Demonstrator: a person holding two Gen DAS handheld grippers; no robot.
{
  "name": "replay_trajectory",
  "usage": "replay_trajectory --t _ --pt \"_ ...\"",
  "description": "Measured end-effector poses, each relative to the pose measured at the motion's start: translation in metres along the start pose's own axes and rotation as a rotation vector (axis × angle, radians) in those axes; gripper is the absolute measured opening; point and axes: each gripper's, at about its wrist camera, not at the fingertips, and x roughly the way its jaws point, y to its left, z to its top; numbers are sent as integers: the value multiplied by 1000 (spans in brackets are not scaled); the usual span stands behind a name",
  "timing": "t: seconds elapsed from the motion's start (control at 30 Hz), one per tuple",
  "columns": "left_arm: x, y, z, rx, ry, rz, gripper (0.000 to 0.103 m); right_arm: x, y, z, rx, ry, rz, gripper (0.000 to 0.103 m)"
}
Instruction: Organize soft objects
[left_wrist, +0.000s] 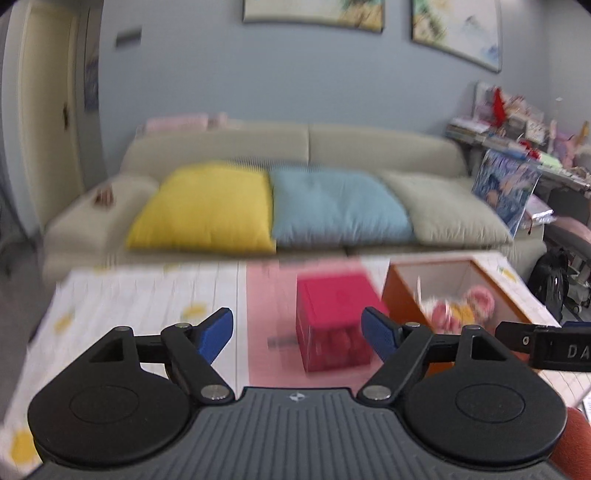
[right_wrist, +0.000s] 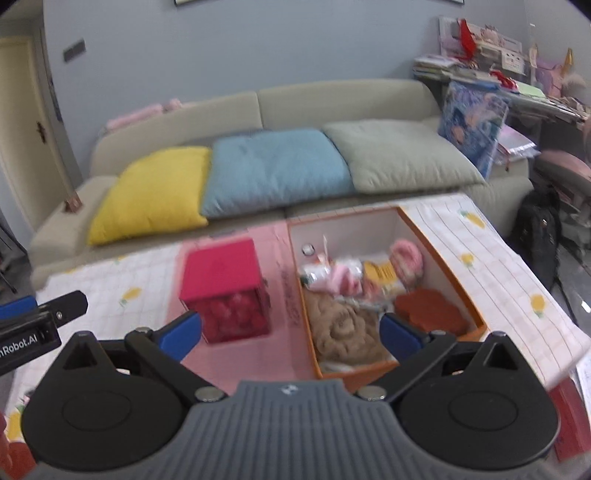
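Note:
An orange box (right_wrist: 439, 240) stands on the table, holding a tan plush (right_wrist: 343, 332), a pink plush (right_wrist: 406, 258), a rust-red soft item (right_wrist: 432, 310) and other small soft things. It also shows in the left wrist view (left_wrist: 402, 291). A red cube box (right_wrist: 225, 288) stands left of it, also in the left wrist view (left_wrist: 334, 321). My left gripper (left_wrist: 297, 332) is open and empty, above the table in front of the red cube. My right gripper (right_wrist: 290, 334) is open and empty, above the near end of the orange box.
The table has a white fruit-print cloth (right_wrist: 498, 258) with a pink strip (right_wrist: 284, 295). Behind it is a beige sofa (right_wrist: 295, 103) with yellow (right_wrist: 151, 192), blue (right_wrist: 273, 166) and grey-green (right_wrist: 399, 155) cushions. A cluttered desk (right_wrist: 517, 74) and a black bag (right_wrist: 539, 221) are at the right.

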Motion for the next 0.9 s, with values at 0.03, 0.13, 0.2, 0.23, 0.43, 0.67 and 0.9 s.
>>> replay_trajectory --t 0.03,0.13,0.2,0.23,0.43,0.67,0.9 --pt "2 0 -3 -5 25 5 93 2 1 -4 -15 10 -1 100" --pt "4 3 -10 1 72 25 93 3 8 -13 -70 16 -5 100" --pt "2 4 -13 0 90 29 93 2 10 -14 -87 14 21 100" --pt "3 4 -13 -6 101 27 93 2 11 -13 -88 14 32 100" --pt "1 4 -13 -10 116 34 93 0 16 -10 -112 -15 28 100" --pt "0 5 -11 -10 120 40 93 1 13 -10 -98 -7 14 100" --pt "-1 4 -9 -1 118 44 93 2 13 -10 -104 -4 16 100"
